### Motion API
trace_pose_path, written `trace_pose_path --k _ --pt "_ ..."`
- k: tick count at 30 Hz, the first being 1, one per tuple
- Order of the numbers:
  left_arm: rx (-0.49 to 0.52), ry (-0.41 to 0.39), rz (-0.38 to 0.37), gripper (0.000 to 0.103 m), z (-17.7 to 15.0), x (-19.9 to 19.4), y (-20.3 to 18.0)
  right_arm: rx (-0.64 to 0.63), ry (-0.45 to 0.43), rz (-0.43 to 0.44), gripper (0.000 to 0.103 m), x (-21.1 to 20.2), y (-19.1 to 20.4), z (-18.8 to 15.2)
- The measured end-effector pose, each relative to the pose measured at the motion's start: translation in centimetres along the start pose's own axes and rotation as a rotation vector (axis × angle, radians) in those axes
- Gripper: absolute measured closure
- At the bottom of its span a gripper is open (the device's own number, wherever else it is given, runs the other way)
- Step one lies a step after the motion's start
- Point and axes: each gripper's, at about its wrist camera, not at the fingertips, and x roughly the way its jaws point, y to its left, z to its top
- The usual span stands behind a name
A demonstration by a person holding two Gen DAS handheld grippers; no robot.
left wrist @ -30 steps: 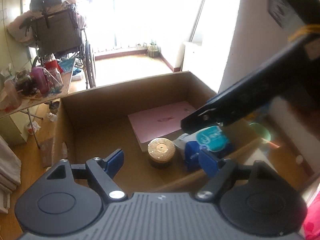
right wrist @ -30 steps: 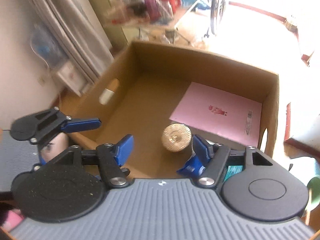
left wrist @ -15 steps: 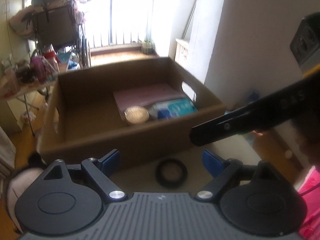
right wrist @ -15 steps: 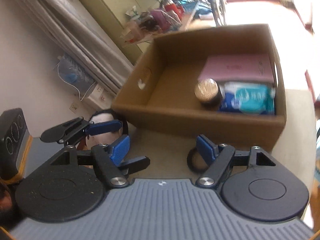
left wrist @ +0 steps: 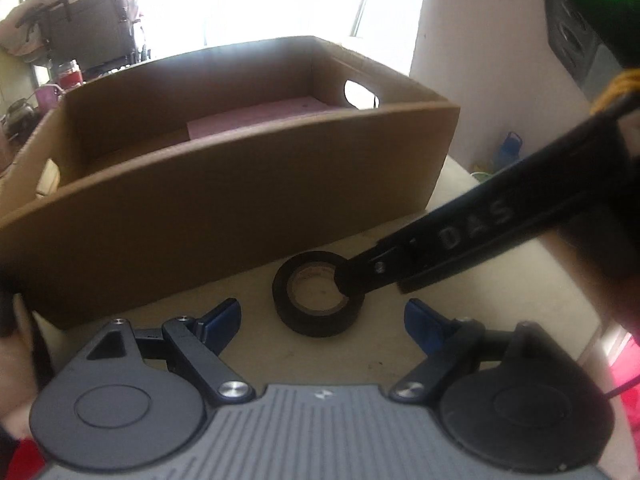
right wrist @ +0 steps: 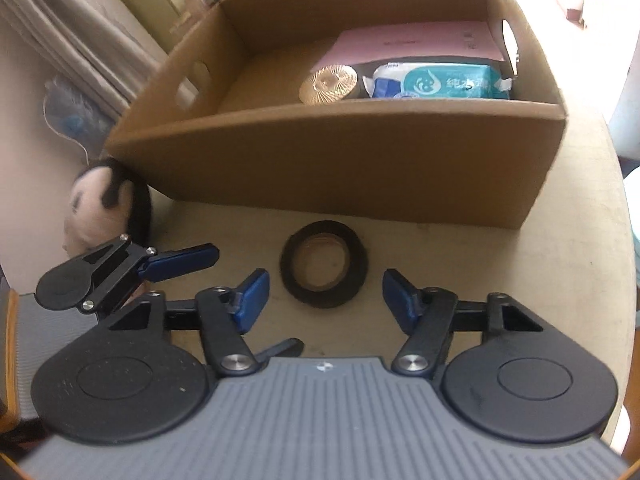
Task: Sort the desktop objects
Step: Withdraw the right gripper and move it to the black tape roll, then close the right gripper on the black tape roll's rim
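Cardboard box (left wrist: 240, 184) fills the middle of the left wrist view, and its near wall hides most of what lies inside; only a strip of a pink booklet (left wrist: 256, 118) shows over the rim. Below it, at lower centre, a roll of black tape (left wrist: 318, 294) lies flat on the pale tabletop (left wrist: 500, 304), just in front of the box. One black finger of the right gripper (left wrist: 460, 236) crosses in from the right and covers part of the roll's upper right rim; whether it touches the tape is hard to say. The left gripper (left wrist: 320, 320) stands wide, its blue pads either side of the roll and clear of it. Window glare washes out the upper frame.

From the right wrist, the box (right wrist: 344, 156) sits higher in frame and more of its contents show: the booklet (right wrist: 416, 40), a round gold lid (right wrist: 329, 83) and a blue-and-white wipes pack (right wrist: 440, 82), whose lower part the near wall cuts off. The tape (right wrist: 324, 268) lies at centre between the right gripper's (right wrist: 324, 296) pads, which are closing but not pressing on it. At left, the left gripper (right wrist: 176, 260) shows only one finger, and a plush doll's head (right wrist: 100, 208) is partly tucked behind the box corner.
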Motion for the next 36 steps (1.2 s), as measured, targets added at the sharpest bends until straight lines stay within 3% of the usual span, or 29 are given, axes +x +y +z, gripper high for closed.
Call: trace_pose_path --k 2,8,14,18,23,31,36 --pt "0.003 0.005 -0.003 0.014 0.0 1.0 0.3 -0.019 0.002 -0.018 0.049 0.6 -0.1 0.2" --pt "0.0 0.049 -0.016 0.03 0.9 3.4 1.5 -0.02 0.025 -0.028 0.051 2.6 -0.8 0.7" --pt "0.002 0.059 -0.022 0.039 1.1 4.3 2.2 -0.031 0.043 -0.024 0.052 3.7 -1.0 1.2" --pt "0.01 0.054 -0.025 0.038 1.1 4.4 2.5 -0.039 0.043 -0.025 0.054 4.1 -0.9 1.2" --pt "0.014 0.048 -0.024 0.038 0.9 4.2 2.9 -0.039 0.047 -0.011 0.066 4.1 -0.9 1.2" --pt "0.013 0.056 -0.033 0.039 0.1 3.3 3.5 -0.049 0.058 -0.015 0.069 3.8 -0.4 0.5" --pt "0.022 0.04 -0.028 0.047 -0.9 1.8 3.8 -0.059 0.075 -0.018 0.07 3.2 0.1 -0.7"
